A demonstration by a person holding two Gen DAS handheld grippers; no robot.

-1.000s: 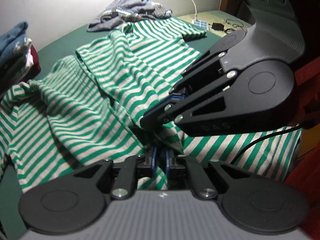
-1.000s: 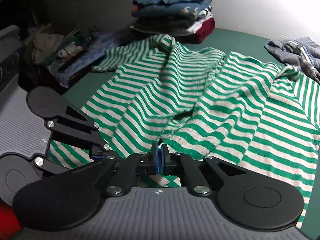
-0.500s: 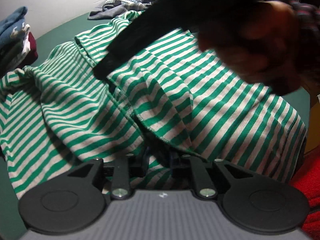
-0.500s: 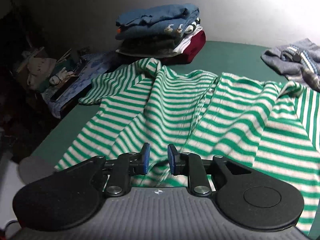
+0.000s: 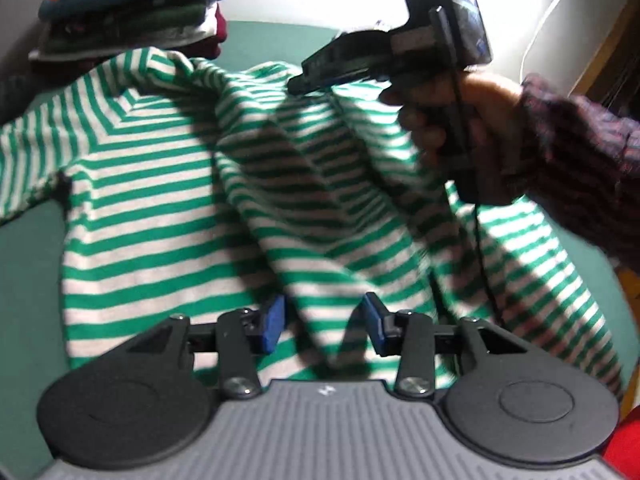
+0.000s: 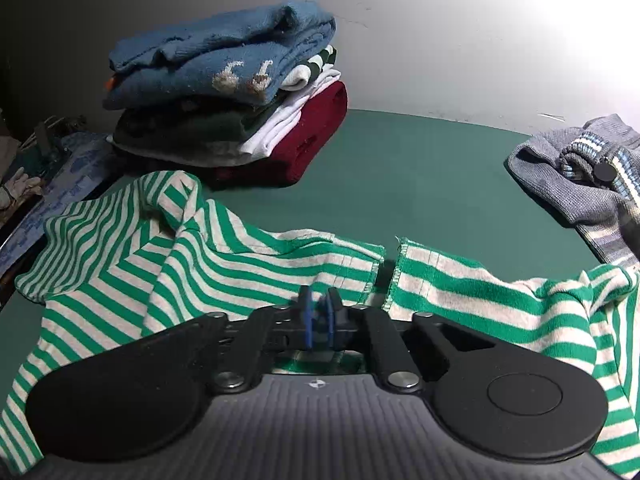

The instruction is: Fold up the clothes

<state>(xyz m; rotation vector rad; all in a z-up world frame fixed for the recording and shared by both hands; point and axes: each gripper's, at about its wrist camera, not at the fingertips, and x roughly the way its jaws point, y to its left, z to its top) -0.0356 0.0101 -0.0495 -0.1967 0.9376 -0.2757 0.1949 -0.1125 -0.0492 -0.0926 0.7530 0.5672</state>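
— Blue pads first: how do the fingers stand?

— In the left wrist view the left gripper (image 5: 324,322) has its blue-faced fingers spread wide, low in the frame. A ridge of the striped shirt (image 5: 168,184) runs up between them, but neither pad presses it, so it has hold of nothing.

— And the other one?

— In the right wrist view the right gripper (image 6: 318,322) has its pads drawn nearly together at centre frame. A blurred bit of green-and-cream cloth sits in the narrow slit, so it looks pinched on the striped shirt (image 6: 224,264), near the hemmed opening. How much cloth is caught is hidden by the black linkage.

— What else is hard to see?

— In the left view that right gripper shows at upper right, motion-blurred, with a hand (image 5: 472,136) round its grip and a dark patterned sleeve (image 5: 580,160) cut off by the frame edge. Its tips are lost against the stripes.

— Where does the shirt lie?

— Rumpled across the green table (image 6: 420,184), soft jersey knit with stitched hems, filling the lower half of both views; its lower edge goes under the gripper bodies.

— Beyond it?

— A stack of folded clothes (image 6: 228,108) at upper left: blue knit on top, white and dark green between, maroon below. A crumpled grey garment (image 6: 580,184) sits at right, partly cut off.
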